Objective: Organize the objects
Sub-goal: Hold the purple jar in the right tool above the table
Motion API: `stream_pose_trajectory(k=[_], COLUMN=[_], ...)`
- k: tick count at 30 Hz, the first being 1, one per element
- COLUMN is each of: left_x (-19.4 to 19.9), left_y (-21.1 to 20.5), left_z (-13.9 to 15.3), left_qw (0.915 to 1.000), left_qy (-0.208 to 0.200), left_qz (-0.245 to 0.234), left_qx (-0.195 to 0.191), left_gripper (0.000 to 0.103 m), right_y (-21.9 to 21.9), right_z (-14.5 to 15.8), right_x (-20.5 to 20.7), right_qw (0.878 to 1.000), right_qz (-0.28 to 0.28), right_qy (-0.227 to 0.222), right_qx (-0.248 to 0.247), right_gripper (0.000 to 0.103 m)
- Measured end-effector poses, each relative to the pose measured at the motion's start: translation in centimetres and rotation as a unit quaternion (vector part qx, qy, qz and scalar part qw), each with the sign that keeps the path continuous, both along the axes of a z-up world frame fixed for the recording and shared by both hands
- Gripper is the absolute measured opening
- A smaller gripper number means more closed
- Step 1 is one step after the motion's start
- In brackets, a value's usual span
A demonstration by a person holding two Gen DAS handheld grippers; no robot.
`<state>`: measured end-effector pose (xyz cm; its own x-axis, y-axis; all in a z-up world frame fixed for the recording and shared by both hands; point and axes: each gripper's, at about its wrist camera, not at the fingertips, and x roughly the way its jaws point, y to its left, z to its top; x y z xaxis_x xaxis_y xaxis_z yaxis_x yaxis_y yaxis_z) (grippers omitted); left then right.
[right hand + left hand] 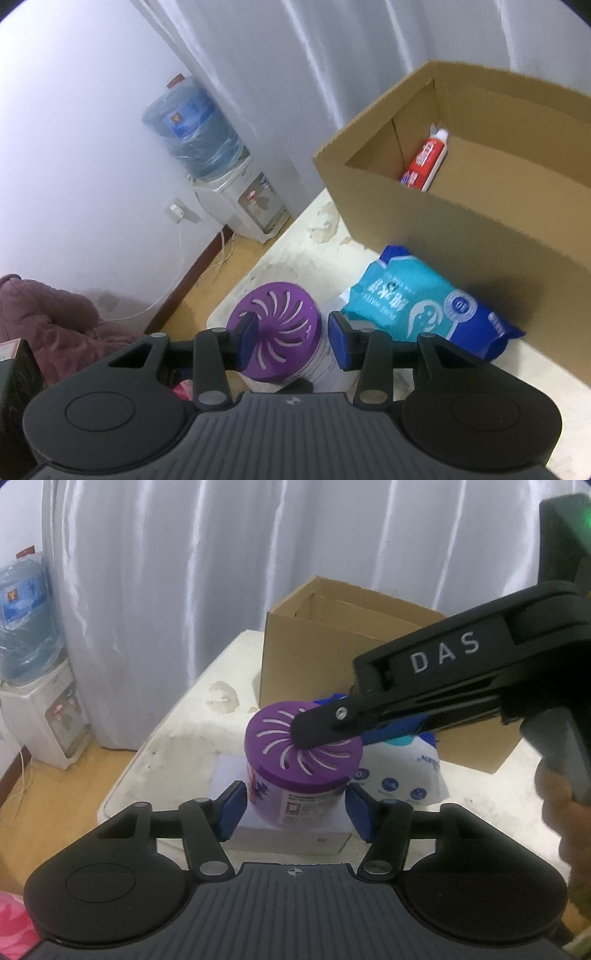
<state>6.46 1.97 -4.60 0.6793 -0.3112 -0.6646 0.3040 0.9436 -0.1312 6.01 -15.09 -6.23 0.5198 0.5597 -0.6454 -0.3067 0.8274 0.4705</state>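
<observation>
A jar with a slotted purple lid (pixel 273 746) (pixel 284 317) stands upright on a flat white box (pixel 295 836) on the table. My left gripper (pixel 295 808) is shut on the jar's body, one blue pad pressed on each side. My right gripper (pixel 321 731) (pixel 291 338) comes in from the right and sits right over the lid. Its jaws are partly apart with nothing gripped between them. Whether a fingertip touches the lid I cannot tell. A blue and teal pack of wipes (pixel 402 775) (pixel 424 310) lies just right of the jar.
An open cardboard box (pixel 314 657) (pixel 443 229) stands behind the jar and holds a red toothpaste tube (pixel 424 158). The stained white table (pixel 184 738) ends at the left, above a wooden floor. A water dispenser (pixel 48 709) (pixel 236 199) stands by the curtain. A person's hand (pixel 565 812) holds the right gripper.
</observation>
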Motion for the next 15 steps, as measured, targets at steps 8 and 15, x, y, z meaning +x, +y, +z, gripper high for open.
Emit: stream_pose_trajectory(k=[8,15], left_x=[-1.1,-2.2], left_y=[-0.6,-1.4], left_z=[0.7,0.8], left_qw=[0.9999,0.9998], left_qy=[0.004,0.006], left_qz=[-0.009,-0.017], left_qx=[-0.005,-0.001], left_gripper=[0.057,0.057], right_y=[-0.7,-1.4], right_z=[-0.3,-0.7], right_x=[-0.8,-1.9], right_qw=[1.000,1.000], right_qz=[-0.008,-0.018], right_qy=[0.014,0.017], right_qx=[0.011,0.014], right_gripper=[0.046,0.046])
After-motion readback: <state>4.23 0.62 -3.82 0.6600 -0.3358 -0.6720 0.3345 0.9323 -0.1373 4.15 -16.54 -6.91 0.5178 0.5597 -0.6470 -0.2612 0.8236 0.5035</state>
